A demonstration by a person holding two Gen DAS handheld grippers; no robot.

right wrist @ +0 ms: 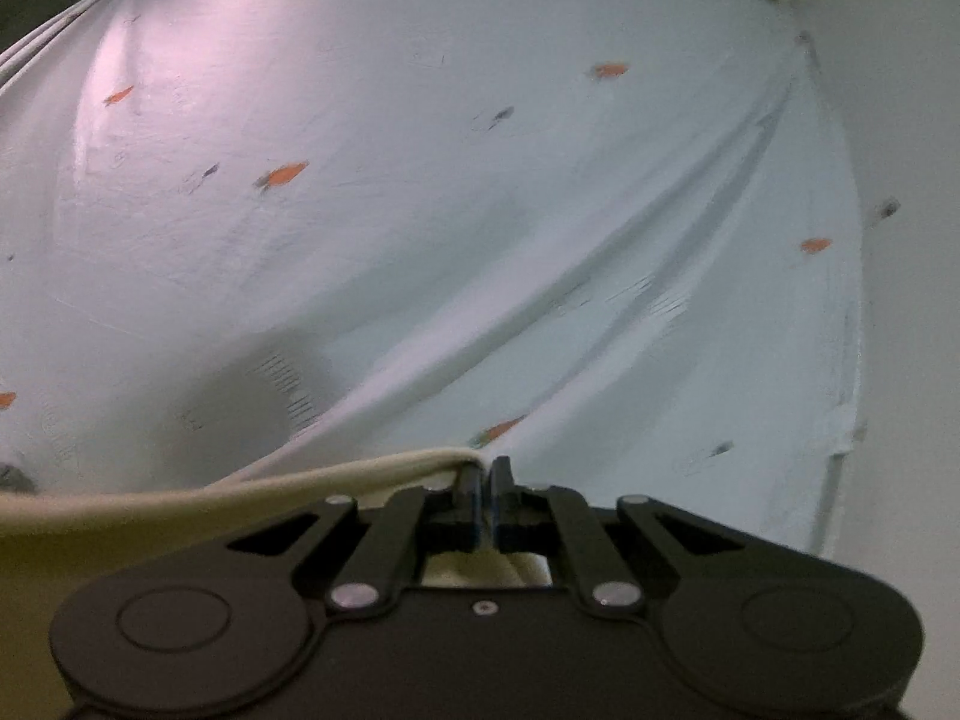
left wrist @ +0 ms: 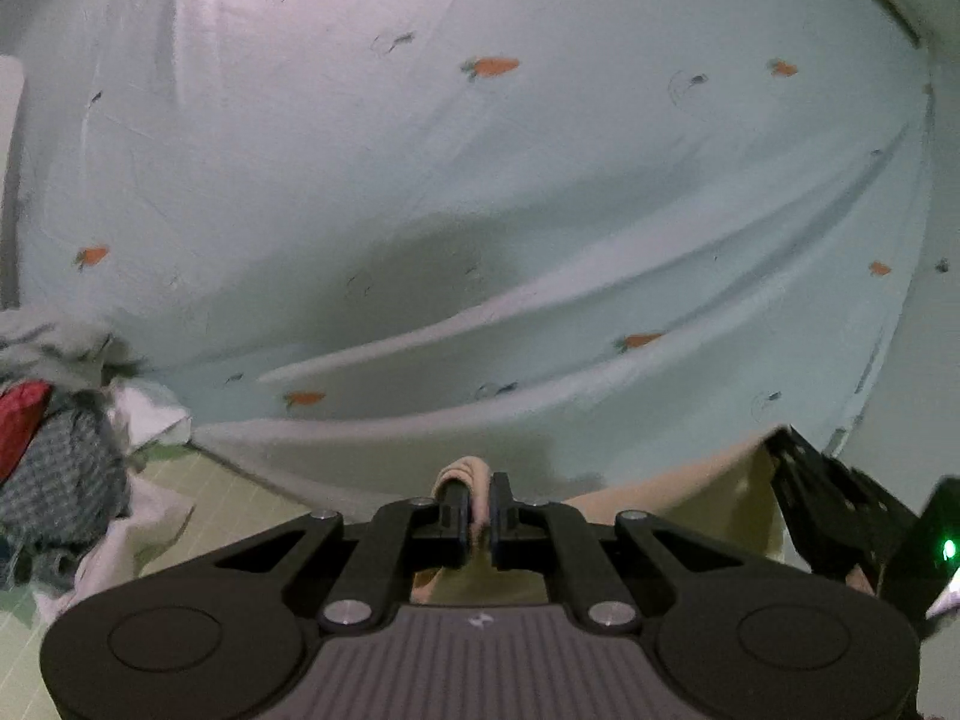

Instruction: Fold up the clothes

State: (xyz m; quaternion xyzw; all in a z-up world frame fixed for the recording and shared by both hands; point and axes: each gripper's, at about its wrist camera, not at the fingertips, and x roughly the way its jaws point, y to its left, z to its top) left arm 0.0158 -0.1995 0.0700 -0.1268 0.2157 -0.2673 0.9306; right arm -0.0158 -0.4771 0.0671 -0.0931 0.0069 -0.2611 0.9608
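A cream garment is held between both grippers. My left gripper is shut on a bunched corner of it. My right gripper is shut on its hem, which runs off to the left as a taut cream edge. The right gripper also shows at the right edge of the left wrist view. Beneath lies a pale blue sheet with orange carrot prints, wrinkled in long diagonal folds; it fills the right wrist view too.
A pile of other clothes, grey knit, red and white pieces, sits at the left on a green gridded mat. A white wall or edge borders the sheet on the right.
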